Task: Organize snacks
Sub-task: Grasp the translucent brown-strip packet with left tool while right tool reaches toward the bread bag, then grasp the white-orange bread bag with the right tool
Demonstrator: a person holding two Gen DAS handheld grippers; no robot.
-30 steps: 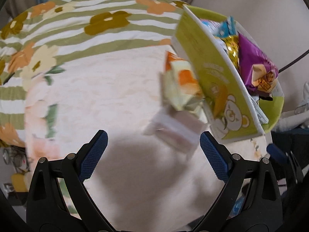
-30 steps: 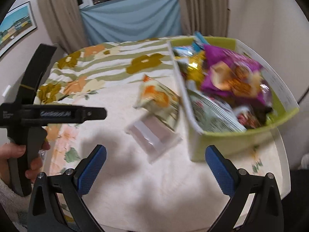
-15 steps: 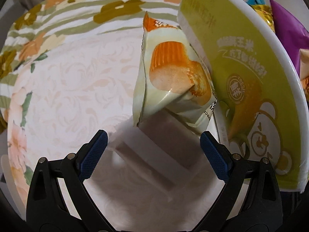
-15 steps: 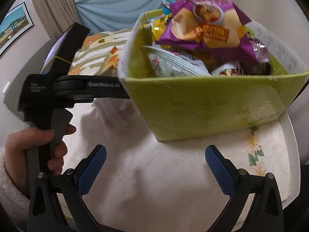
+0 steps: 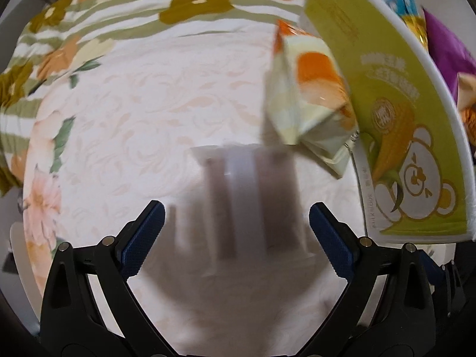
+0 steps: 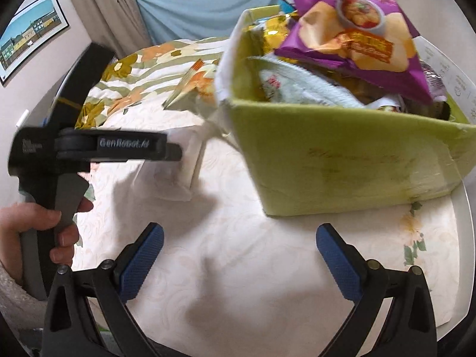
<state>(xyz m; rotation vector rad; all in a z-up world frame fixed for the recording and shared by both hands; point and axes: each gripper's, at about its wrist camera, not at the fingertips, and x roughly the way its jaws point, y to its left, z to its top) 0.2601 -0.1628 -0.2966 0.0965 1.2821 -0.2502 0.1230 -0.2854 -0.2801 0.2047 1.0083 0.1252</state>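
A pale translucent snack packet lies on the tablecloth, blurred, reaching between the open fingers of my left gripper. Behind it a cream and orange snack bag leans on the green box. From the right wrist view the green box is packed with snacks, a purple chip bag on top. The pale packet sits left of the box, the orange bag behind it. My right gripper hangs open over bare cloth in front of the box, holding nothing.
A floral cloth covers the round table, whose white edge shows at the right. A hand holds the left gripper's black body at the left. Curtains and a blue drape stand behind the table.
The left gripper has pulled back and shifted left, so the pale packet now lies lengthwise between its fingers. The right view has drifted slightly; the box sits a little farther right.
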